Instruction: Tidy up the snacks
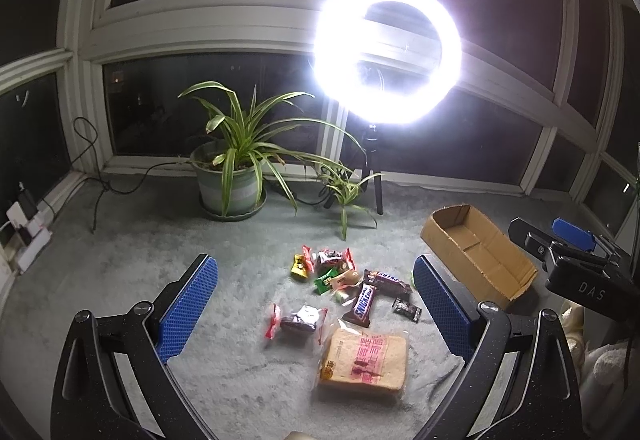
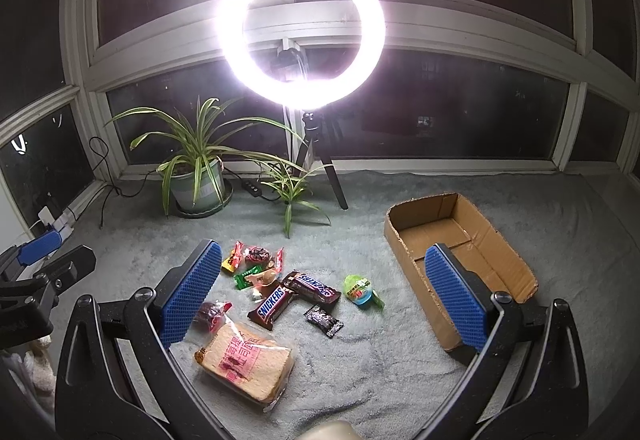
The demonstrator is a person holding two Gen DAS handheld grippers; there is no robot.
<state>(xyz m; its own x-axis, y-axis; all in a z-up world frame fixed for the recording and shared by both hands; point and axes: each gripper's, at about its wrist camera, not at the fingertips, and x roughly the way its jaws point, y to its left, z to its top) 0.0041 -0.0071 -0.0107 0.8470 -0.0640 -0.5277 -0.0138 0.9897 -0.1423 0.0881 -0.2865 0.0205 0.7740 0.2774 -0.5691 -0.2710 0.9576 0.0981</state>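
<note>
Several wrapped snacks lie on the grey carpet: two Snickers bars (image 1: 362,304) (image 2: 272,302), a bagged bread slice (image 1: 364,362) (image 2: 244,360), small candies (image 1: 320,266) (image 2: 256,264), a dark packet (image 2: 323,320) and a green round sweet (image 2: 360,290). An empty cardboard box (image 1: 478,254) (image 2: 460,260) lies to their right. My left gripper (image 1: 316,304) is open and empty above the snacks. My right gripper (image 2: 320,292) is open and empty, its right finger over the box edge. The right gripper also shows at the right of the left wrist view (image 1: 568,248).
A potted spider plant (image 1: 234,176) (image 2: 198,176) and a ring light (image 1: 386,52) (image 2: 302,30) on a tripod stand by the window at the back. Cables and a power strip (image 1: 28,236) lie at the left wall.
</note>
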